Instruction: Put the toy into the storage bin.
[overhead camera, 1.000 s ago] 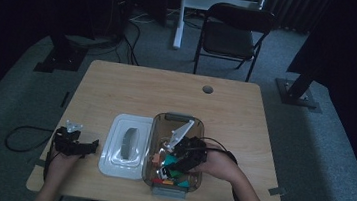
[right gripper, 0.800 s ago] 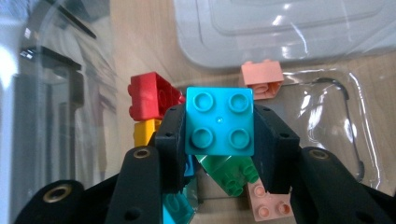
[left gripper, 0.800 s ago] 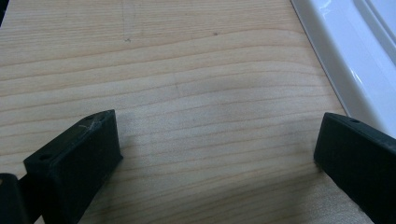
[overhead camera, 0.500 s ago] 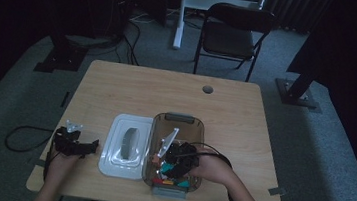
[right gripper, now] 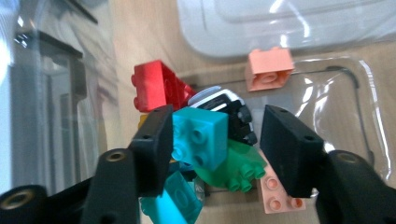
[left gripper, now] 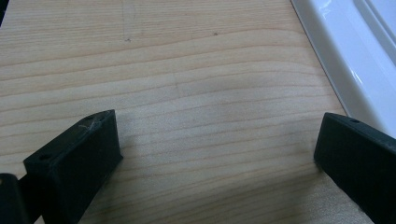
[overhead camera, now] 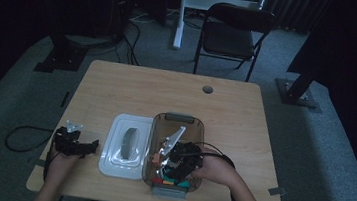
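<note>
Your right gripper [right gripper: 215, 140] has just been opening its jaws around the teal brick [right gripper: 200, 137] on the pile inside the clear box [overhead camera: 162, 124], while your left gripper [left gripper: 217, 154] rests released over the table [left gripper: 187, 70].

Dim and underexposed from the high view, with black corners and a muted bench [overhead camera: 177, 95]. Brighter and evenly lit in both gripper views, soft shadow under the jaws. White glare streaks across the clear container [right gripper: 327, 84]; nearest bricks [right gripper: 201, 135] sharp, far edges soft and slightly blurred.
</note>
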